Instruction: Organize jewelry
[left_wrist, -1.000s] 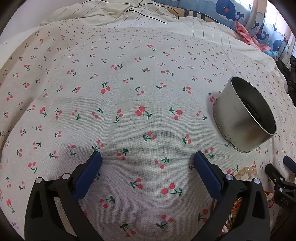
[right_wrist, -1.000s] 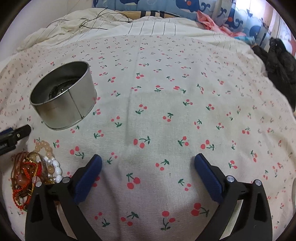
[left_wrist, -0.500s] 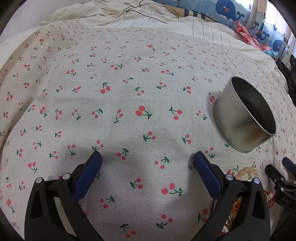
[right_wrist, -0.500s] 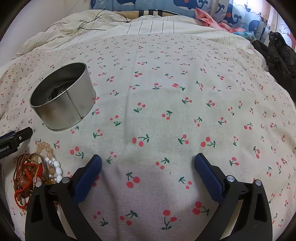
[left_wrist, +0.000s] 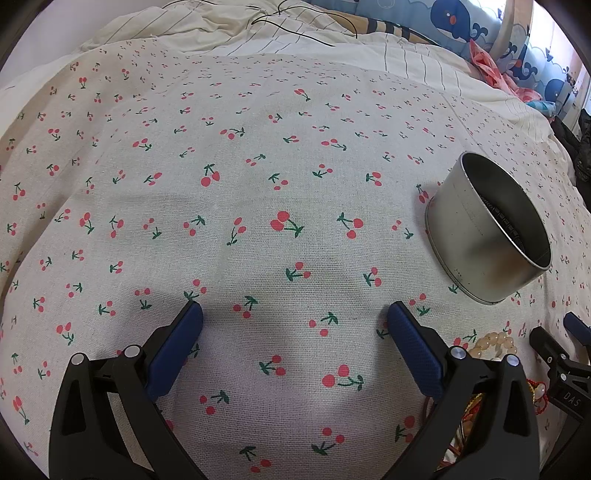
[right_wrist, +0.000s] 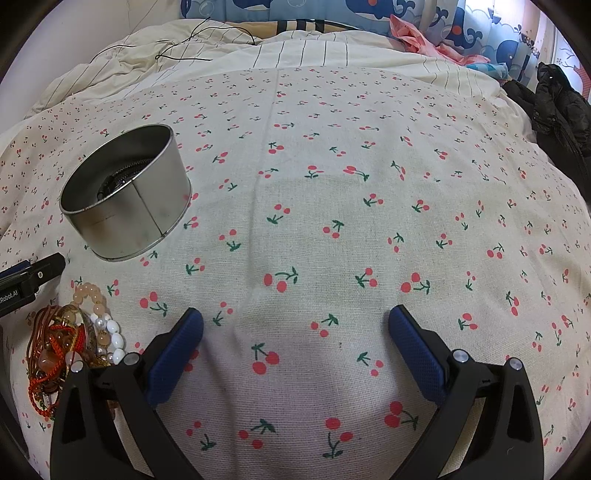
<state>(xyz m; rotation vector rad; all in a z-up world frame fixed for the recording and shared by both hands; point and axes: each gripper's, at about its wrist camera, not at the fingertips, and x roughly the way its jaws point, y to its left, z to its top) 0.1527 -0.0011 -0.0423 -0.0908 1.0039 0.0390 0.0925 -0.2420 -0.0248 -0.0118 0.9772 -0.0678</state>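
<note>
A round metal tin (left_wrist: 484, 236) stands on the cherry-print cloth, right of my left gripper (left_wrist: 293, 317); it also shows in the right wrist view (right_wrist: 129, 210) with a dark chain inside. A pile of jewelry (right_wrist: 70, 343), bead bracelets and red cords, lies in front of the tin, left of my right gripper (right_wrist: 295, 321). Its beads (left_wrist: 495, 341) show just right of my left gripper's right finger. Both grippers are open and empty, low over the cloth.
The cherry-print cloth (right_wrist: 332, 206) covers a bed. A striped duvet (right_wrist: 295, 51) with a black cable and whale-print pillows (left_wrist: 458, 26) lie at the back. Dark clothing (right_wrist: 557, 107) sits at the far right edge.
My right gripper has tilted up slightly, so the tin and jewelry sit a little lower in its view. My left gripper has barely moved.
</note>
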